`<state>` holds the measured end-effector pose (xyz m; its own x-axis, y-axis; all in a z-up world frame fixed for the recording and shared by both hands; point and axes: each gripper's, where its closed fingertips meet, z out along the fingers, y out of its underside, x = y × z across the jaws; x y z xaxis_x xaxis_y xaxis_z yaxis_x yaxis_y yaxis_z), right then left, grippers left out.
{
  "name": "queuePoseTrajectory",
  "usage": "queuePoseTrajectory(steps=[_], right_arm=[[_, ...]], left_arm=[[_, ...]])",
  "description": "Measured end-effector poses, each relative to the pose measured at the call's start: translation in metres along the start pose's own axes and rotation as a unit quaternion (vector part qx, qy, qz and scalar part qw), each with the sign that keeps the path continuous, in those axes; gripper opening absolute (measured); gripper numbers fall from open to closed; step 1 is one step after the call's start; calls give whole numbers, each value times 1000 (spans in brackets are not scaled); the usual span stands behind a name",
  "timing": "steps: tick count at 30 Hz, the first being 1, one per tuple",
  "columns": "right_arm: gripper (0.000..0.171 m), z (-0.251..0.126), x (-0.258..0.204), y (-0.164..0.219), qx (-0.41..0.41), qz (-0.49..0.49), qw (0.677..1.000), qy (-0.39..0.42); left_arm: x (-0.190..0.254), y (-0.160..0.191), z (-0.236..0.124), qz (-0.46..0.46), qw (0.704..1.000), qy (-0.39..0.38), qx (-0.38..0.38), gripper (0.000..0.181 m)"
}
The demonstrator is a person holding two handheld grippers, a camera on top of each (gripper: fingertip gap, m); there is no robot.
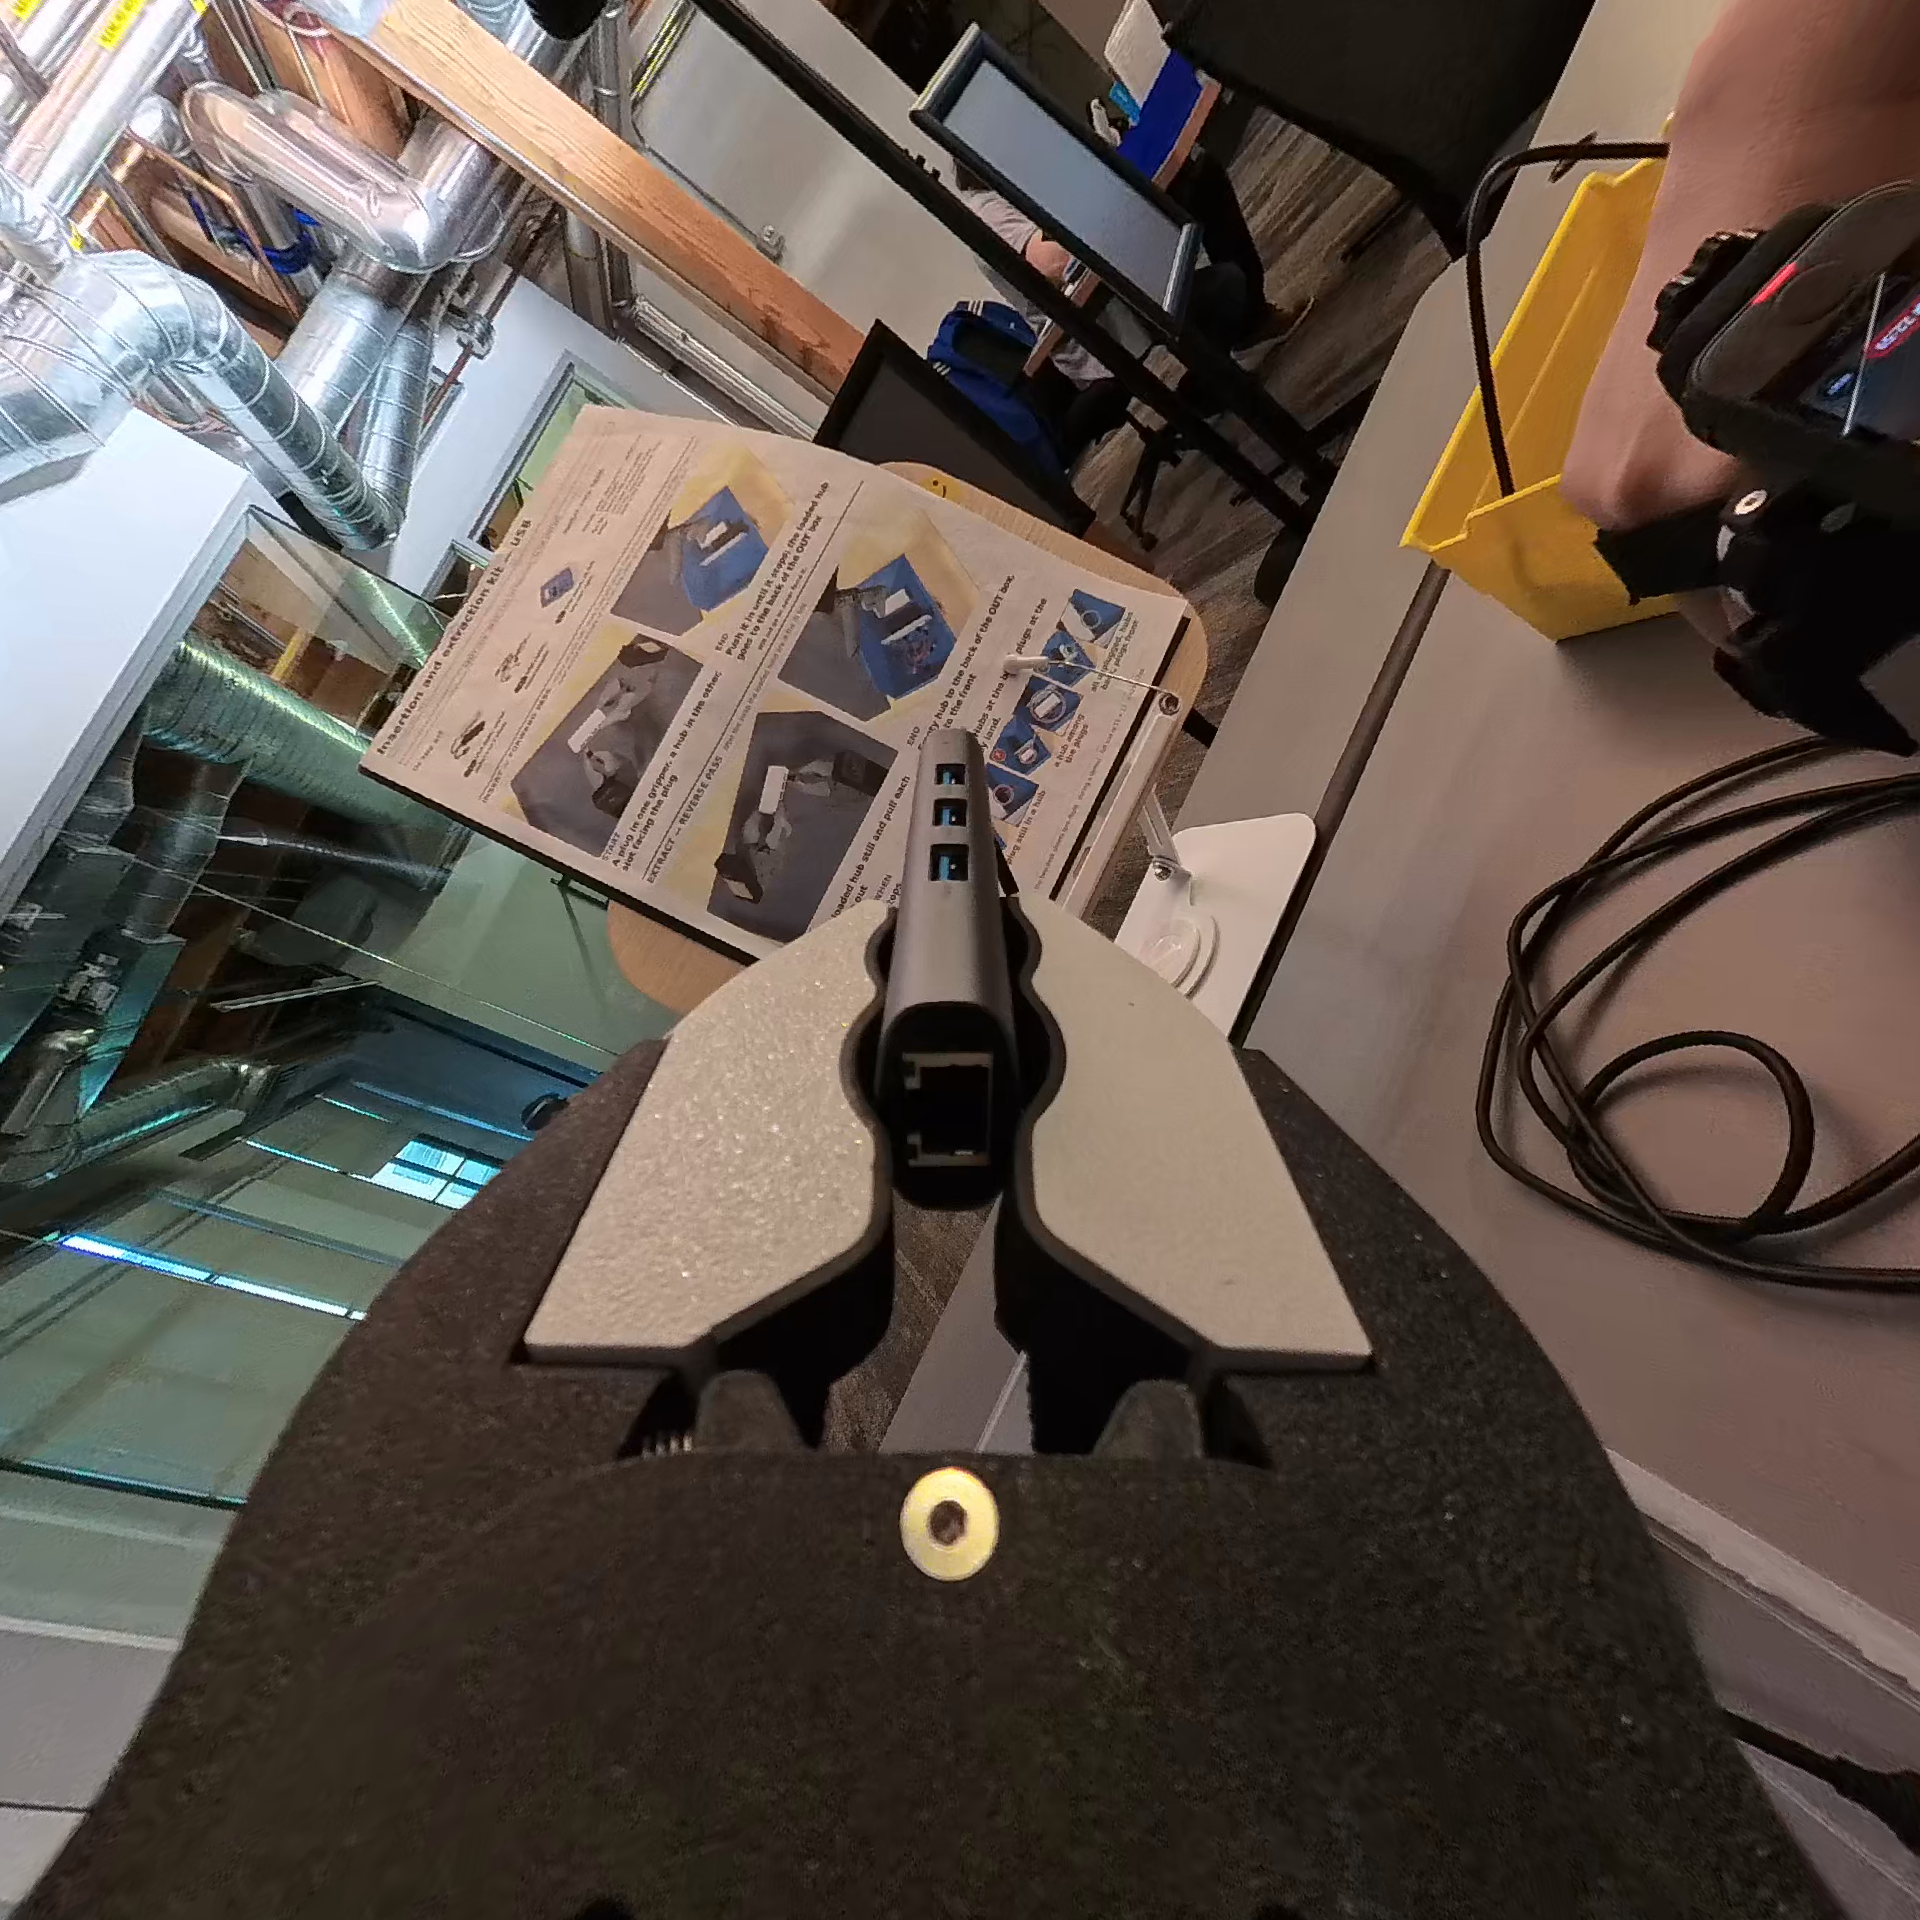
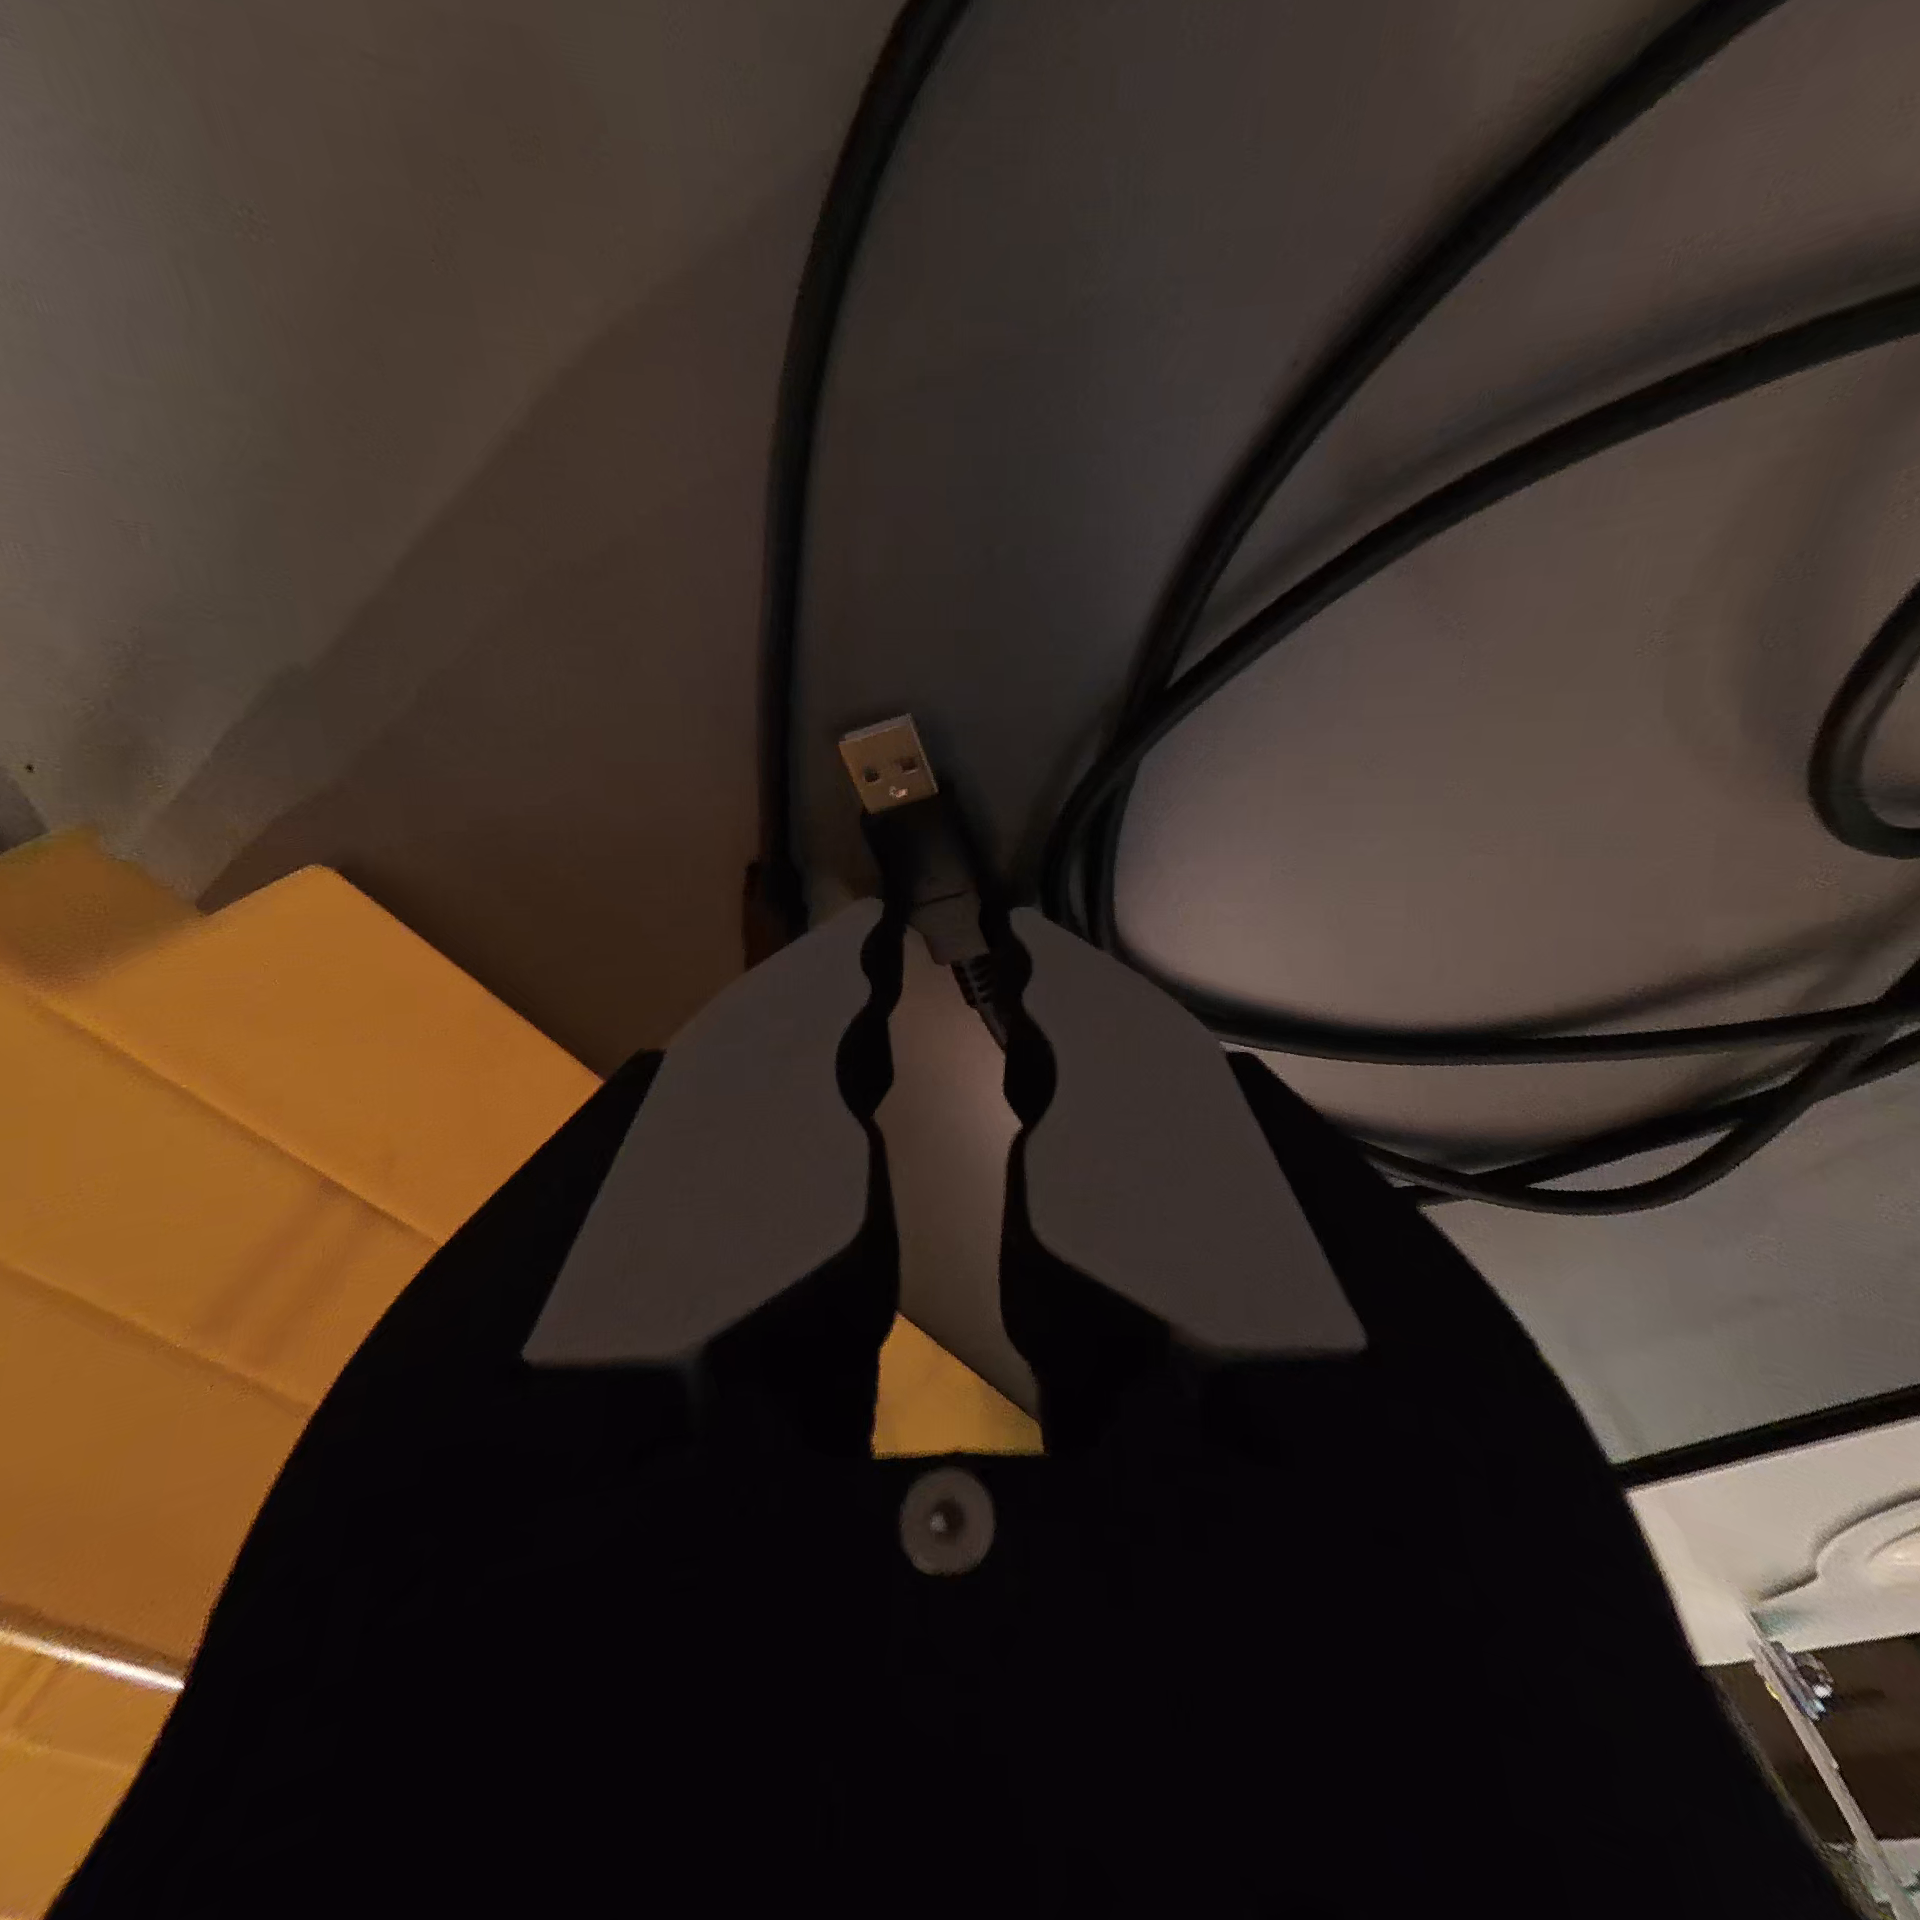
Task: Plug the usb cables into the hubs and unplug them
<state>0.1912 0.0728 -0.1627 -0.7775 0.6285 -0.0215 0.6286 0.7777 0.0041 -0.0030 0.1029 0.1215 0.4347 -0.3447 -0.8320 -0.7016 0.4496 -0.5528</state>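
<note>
My left gripper (image 1: 948, 925) is shut on a dark grey USB hub (image 1: 943, 894) and holds it in the air, pointing away. Three blue ports (image 1: 950, 819) show on its upper face, and a square socket faces the camera. My right gripper (image 2: 948, 920) is low over the grey table, with its jaws a little apart on either side of the black body of a USB plug (image 2: 902, 805). The plug's metal end points away. Its cable runs back under the right finger. The right gripper also shows in the left wrist view (image 1: 1808, 582), held by a hand beside the yellow bin.
Loops of black cable (image 2: 1455, 582) lie on the grey table (image 1: 1558, 1039), also seen in the left wrist view (image 1: 1621, 1122). A yellow bin (image 1: 1527, 416) stands at the table's edge and shows in the right wrist view (image 2: 208, 1143). An instruction sheet on a stand (image 1: 790, 665) is behind the hub. There is about 35 cm between the tips of the two grippers.
</note>
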Motion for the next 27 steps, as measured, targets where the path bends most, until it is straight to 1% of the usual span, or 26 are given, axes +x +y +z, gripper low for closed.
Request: queuePoseTrajectory(steps=[2,3,4,6,8,11,14,16,18,20,22,24,27], right_arm=[[17,0,0,-2,14,18,1000,-5],[17,-1,1,-7,35,38,999,-9],[17,-1,1,-13,58,62,996,-16],[16,-2,5,-22,77,123,989,-38],[17,-3,12,-32,91,187,977,-47],[17,-7,24,-48,106,266,958,-24],[16,-23,34,-68,175,331,927,-4],[16,-40,37,-79,249,366,896,-7],[16,-65,41,-86,331,386,861,2],[15,-98,44,-93,416,382,825,16],[14,-130,45,-95,485,366,793,48],[13,-158,38,-97,535,336,772,71],[13,-191,30,-97,572,305,753,110]], left_arm=[[0,-1,-1,0,1000,0,1,17],[-1,-1,-2,-1,1000,-1,2,17],[-2,-2,-3,-2,1000,-2,4,17],[-4,-5,-6,-6,1000,-4,10,17],[-6,-8,-8,-9,1000,-6,16,17],[-7,-13,-12,-11,1000,-7,24,17],[-7,-17,-15,-13,999,-4,30,16],[-7,-19,-17,-13,999,-3,33,16],[-6,-22,-18,-20,999,1,41,17],[-7,-26,-20,-26,998,4,51,17],[-6,-30,-22,-28,998,5,58,17],[-5,-33,-24,-24,998,5,60,16],[-3,-38,-25,-20,998,10,66,16]])
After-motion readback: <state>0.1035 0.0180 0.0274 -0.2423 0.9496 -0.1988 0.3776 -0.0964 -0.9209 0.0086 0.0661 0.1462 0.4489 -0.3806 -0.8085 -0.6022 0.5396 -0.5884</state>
